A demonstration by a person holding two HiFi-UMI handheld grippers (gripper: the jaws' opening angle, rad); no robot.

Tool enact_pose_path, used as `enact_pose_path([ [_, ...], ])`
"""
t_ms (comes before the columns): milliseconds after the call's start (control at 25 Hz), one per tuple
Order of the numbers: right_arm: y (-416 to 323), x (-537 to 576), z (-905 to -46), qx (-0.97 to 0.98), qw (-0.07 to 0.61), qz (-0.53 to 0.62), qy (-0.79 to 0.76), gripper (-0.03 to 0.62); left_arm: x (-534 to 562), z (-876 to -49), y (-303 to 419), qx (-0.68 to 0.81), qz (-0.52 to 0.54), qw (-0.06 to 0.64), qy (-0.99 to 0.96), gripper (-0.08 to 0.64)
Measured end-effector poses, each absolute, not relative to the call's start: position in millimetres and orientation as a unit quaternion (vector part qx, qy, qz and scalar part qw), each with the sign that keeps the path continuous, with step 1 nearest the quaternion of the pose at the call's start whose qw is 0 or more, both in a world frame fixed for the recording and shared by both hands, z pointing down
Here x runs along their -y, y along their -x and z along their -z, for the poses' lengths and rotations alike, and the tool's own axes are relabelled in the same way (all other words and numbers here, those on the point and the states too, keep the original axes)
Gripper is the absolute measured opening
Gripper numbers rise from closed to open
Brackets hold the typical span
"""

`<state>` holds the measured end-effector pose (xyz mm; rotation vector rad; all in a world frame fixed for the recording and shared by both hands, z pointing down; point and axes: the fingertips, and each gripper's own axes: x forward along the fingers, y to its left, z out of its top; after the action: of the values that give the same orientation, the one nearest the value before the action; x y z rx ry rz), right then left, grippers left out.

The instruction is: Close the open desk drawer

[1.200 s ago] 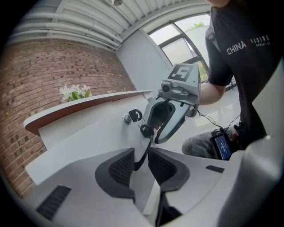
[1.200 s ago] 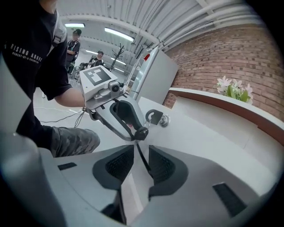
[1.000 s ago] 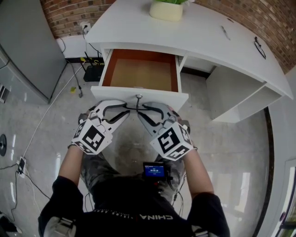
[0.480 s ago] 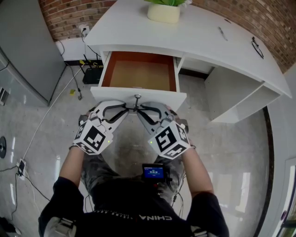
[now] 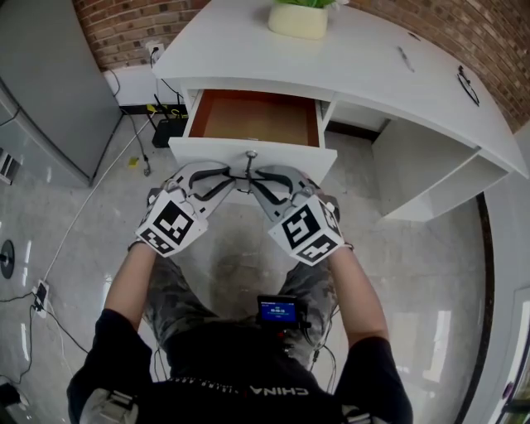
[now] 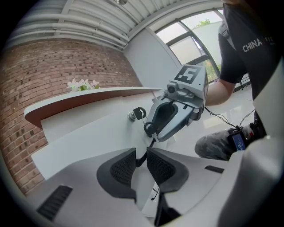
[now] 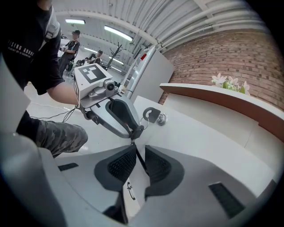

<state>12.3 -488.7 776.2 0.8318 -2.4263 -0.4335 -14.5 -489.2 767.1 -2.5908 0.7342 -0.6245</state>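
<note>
- The left hand-held gripper (image 6: 141,156) is set narrow, with a slim gap left between its pads. Nothing is gripped, and its tip appears to be laid against the drawer front.
- The right hand-held gripper (image 7: 139,153) is set the same way, narrow and empty, with its tip just beside the left one's.
- Both tips are seen at the front of the drawer (image 5: 290,157), just below the key (image 5: 249,155) that sticks out of the lock at its middle.
- The drawer is found under the top of the bench (image 5: 356,70), toward its left end in the head view. It is pulled out part of the way, and its brown bottom is bare.
- The task is judged to be under way. Contact for a push seems made, but the front is not flush with the bench edge, so the rest of the travel is left.
- Nothing is seen in the drawer's path. Open floor (image 5: 83,240) is left on both sides, and a grey cabinet (image 5: 41,91) stands well apart at the left.
- The key should be spared in the push.
- A pot (image 5: 296,18) is set at the back of the bench, near the brick wall.
</note>
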Motion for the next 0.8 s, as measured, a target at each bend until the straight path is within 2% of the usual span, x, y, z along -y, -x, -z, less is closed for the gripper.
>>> enact_pose_path([
  [800,-16.9,585.0,-777.3,0.899,0.273,0.145,-0.311,0.071,587.3,-771.4,5.5,-0.272,0.263,0.193,0.905,0.08],
])
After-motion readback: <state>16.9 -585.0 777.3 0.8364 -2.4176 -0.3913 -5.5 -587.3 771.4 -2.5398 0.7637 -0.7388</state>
